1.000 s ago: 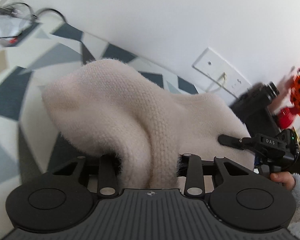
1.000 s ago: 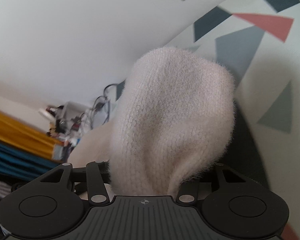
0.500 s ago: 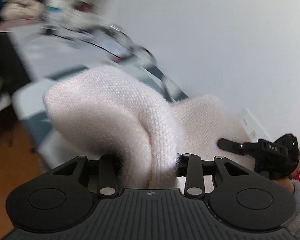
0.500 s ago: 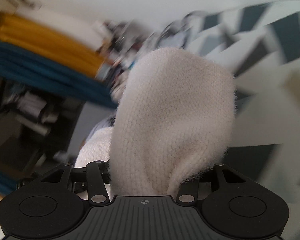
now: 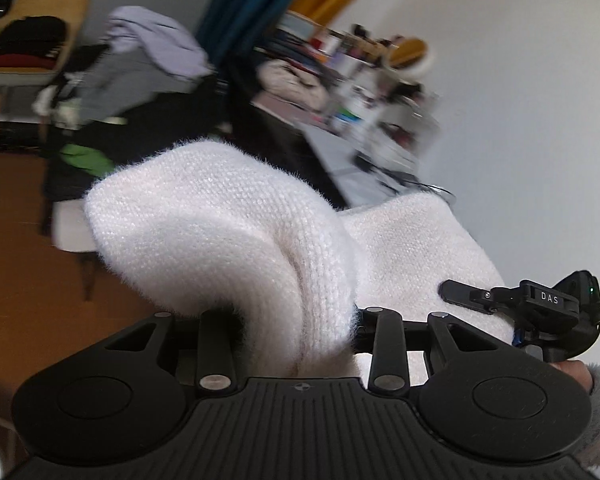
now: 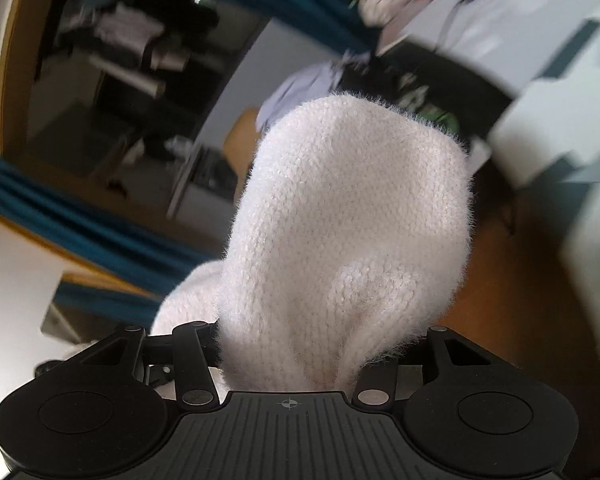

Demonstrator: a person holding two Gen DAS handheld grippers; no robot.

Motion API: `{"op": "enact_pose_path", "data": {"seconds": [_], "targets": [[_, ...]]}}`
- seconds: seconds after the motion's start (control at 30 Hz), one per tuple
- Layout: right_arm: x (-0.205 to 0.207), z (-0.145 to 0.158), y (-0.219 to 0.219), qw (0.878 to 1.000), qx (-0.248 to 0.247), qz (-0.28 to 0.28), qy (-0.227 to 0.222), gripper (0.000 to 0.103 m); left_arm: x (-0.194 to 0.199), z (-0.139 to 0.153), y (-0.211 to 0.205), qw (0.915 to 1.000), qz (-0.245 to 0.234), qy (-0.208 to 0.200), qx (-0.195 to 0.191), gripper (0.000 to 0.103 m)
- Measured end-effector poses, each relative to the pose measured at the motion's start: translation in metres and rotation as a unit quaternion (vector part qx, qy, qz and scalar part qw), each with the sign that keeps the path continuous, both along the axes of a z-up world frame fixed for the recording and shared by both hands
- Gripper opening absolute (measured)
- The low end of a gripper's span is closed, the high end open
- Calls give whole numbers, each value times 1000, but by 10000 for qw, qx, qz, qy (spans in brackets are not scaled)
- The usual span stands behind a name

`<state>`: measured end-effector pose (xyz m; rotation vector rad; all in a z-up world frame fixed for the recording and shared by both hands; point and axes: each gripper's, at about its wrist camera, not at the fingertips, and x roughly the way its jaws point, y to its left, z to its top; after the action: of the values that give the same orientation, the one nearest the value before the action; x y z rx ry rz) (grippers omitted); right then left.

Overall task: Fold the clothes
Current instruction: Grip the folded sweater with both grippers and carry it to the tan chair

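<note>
Both views swung roomward; right hand-held gripper reads "DAS".

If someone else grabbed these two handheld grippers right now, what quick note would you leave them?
Left gripper: shut on a bunched part of the fluffy white knitted garment.
Right gripper: shut on another bunch of the same garment.
Garment: held up in the air between both grippers, above the wooden floor, not lying on any surface.
Done: garment picked up.
Left: lay it flat and fold it; no finished fold is visible.
</note>
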<state>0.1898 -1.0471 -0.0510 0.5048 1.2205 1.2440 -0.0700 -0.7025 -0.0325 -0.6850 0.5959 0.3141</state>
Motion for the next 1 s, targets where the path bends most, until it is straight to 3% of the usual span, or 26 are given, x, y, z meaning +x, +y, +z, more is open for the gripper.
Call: {"op": "enact_pose_path", "data": {"seconds": [0.17,0.3,0.63,0.83,1.0], "targets": [[-65,1,52,9997,2,110,240,44,-22,2,59,9995,136,178,199,36],[-72,-1,98,9991,-64,0,413,44,-13,-4,102,9992,60,331,207,36],[-10,-27,220,9953,-330,-556,715,44,63,-56,248,9965,-458,683,-131,36],[53,-45,331,9930,-382,-665,900,44,107,-59,342,9935,-633,949,-14,36],[85,-52,431,9944,-463,-530,784,44,110,-60,417,9948,-453,907,-78,36]]}}
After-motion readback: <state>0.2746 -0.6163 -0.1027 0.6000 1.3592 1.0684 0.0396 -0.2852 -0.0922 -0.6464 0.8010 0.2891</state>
